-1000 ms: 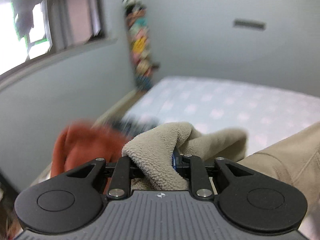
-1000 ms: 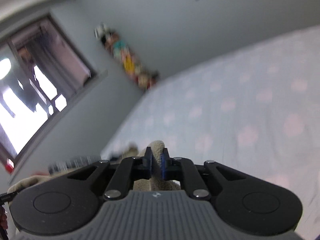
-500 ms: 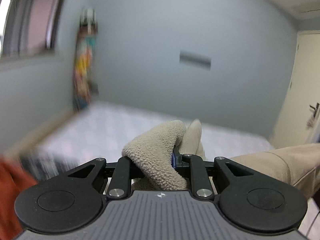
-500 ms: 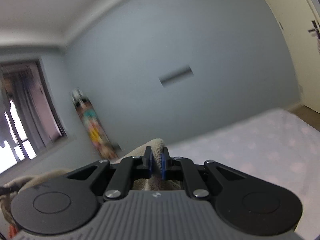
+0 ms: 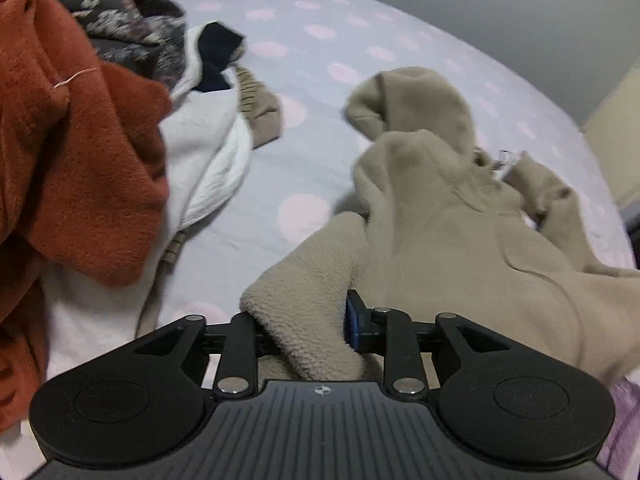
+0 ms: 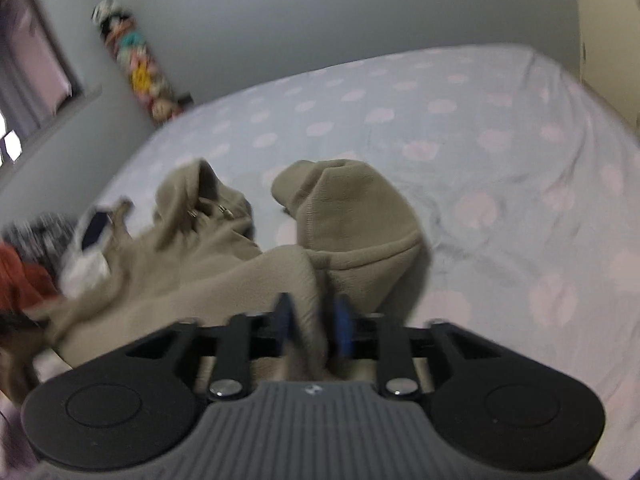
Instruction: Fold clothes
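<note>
A beige fleece hoodie (image 5: 440, 208) lies crumpled on the bed, its sleeves and hood bunched up; it also shows in the right wrist view (image 6: 248, 264). My left gripper (image 5: 308, 320) is shut on a thick fold of its hem. My right gripper (image 6: 312, 320) is shut on another edge of the same hoodie, with cloth pinched between the blue pads. Both grippers are low over the bed at the hoodie's near edge.
A pile of other clothes lies at the left: a rust-orange fleece (image 5: 72, 152), a white garment (image 5: 204, 152), a dark floral one (image 5: 120, 28). The bed sheet (image 6: 500, 152) is lilac with pink dots. A colourful skateboard (image 6: 136, 64) leans on the far wall.
Both grippers have swung down from pointing at the wall to pointing at the bed. The hoodie, earlier lifted, now lies spread on the sheet, still held by both.
</note>
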Demonstrator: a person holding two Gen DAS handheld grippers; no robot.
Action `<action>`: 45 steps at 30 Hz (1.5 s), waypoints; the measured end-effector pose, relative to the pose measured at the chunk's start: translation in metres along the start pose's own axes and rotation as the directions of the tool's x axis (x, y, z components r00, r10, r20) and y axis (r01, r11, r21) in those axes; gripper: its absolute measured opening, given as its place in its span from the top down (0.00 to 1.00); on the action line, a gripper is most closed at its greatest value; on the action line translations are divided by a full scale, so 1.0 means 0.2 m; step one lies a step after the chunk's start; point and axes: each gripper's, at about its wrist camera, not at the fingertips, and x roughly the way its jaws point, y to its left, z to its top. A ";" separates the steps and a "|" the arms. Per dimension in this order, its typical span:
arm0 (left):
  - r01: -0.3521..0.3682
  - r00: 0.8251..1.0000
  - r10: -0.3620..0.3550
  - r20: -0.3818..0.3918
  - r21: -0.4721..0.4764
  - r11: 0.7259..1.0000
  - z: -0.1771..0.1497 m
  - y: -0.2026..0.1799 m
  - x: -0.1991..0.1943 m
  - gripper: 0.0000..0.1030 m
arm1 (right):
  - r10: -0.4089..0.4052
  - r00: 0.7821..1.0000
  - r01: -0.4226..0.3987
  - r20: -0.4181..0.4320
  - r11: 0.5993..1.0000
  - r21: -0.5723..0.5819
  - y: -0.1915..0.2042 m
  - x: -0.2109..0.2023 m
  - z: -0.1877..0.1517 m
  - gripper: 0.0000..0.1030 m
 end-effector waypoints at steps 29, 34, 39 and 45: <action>-0.043 0.999 0.048 -0.014 0.242 0.969 0.23 -0.34 0.04 0.34 | -0.023 0.994 0.008 -0.109 0.991 -0.135 0.12 0.73 0.48 0.28; -0.082 0.990 0.109 -0.087 0.275 0.958 0.21 -0.38 0.37 0.34 | -0.089 0.985 0.069 -0.146 0.988 -0.139 0.07 0.96 0.54 0.22; -0.125 0.978 0.163 -0.130 0.262 0.957 0.21 -0.32 0.55 0.34 | -0.117 0.978 0.103 -0.171 0.991 -0.091 -0.03 1.21 0.63 0.16; -0.135 0.969 0.176 -0.172 0.224 0.965 0.22 -0.27 0.67 0.55 | -0.159 0.966 0.159 -0.203 0.987 -0.018 -0.15 1.51 0.71 0.15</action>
